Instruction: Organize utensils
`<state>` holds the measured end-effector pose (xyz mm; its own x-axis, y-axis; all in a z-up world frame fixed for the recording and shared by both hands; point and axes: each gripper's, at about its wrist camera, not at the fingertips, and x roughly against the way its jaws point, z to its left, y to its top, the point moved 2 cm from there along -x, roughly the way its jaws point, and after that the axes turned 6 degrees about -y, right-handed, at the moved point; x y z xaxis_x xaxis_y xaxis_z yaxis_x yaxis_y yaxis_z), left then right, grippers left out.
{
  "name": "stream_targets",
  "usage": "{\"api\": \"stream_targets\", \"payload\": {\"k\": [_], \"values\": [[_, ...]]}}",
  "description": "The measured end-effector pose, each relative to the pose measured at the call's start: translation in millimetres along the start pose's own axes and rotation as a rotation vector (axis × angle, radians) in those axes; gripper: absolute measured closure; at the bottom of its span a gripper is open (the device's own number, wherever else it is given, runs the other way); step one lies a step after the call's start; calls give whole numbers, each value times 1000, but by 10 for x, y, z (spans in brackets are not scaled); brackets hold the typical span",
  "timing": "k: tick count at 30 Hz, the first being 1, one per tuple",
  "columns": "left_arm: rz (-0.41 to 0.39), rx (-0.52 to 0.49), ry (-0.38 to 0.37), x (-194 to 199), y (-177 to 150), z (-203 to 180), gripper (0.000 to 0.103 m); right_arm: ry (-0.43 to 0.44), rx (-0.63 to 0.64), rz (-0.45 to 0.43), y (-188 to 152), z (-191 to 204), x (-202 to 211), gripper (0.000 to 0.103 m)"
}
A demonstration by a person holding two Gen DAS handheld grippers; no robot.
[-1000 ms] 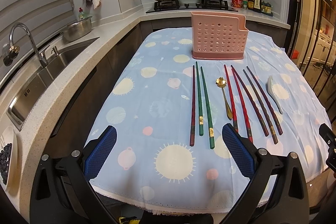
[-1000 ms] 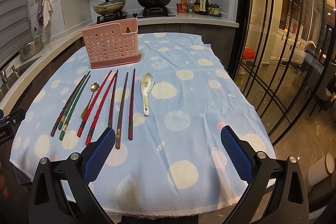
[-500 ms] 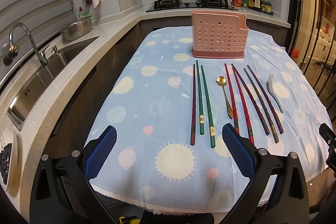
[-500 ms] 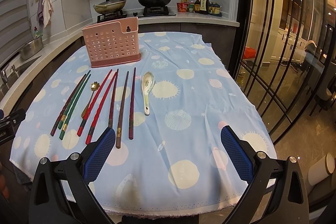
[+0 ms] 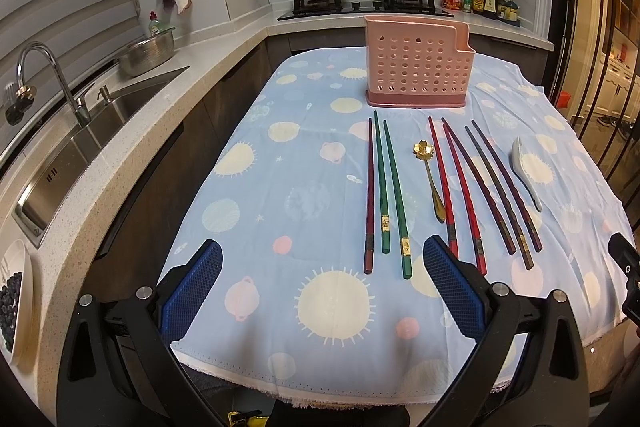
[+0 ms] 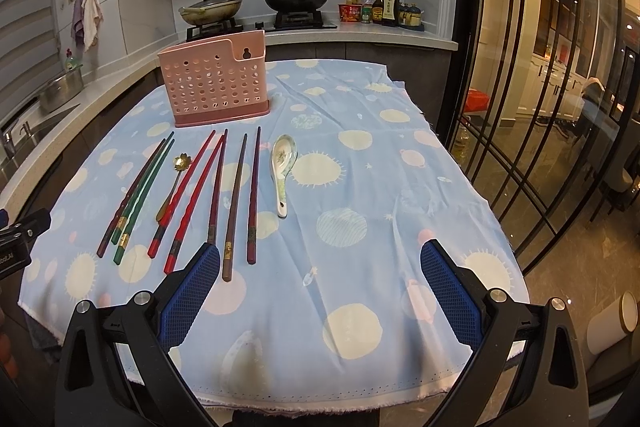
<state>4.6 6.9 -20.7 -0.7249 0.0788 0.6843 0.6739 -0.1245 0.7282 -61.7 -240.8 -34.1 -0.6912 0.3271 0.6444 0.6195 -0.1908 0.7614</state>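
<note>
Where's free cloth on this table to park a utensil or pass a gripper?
Free: the wide stretch right of the ceramic spoon out to the cloth's edge; the strip left of the green chopsticks; the near edge by both open grippers, left and right. Crowded: the chopstick row with the gold spoon, below the pink holder.

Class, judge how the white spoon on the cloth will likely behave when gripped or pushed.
The white spoon looks glazed ceramic, so probably stiff, slippery and chippable. Its curved bowl may let it rock or pivot when pushed. The cloth beneath might wrinkle.
</note>
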Motion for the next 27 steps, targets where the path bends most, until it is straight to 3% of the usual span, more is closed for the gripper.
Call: {"api": "stream_targets", "payload": {"k": [27], "values": [[-11,-13,6,31,44,-35,7,-1,-1,1,0,8,-2,7]]}}
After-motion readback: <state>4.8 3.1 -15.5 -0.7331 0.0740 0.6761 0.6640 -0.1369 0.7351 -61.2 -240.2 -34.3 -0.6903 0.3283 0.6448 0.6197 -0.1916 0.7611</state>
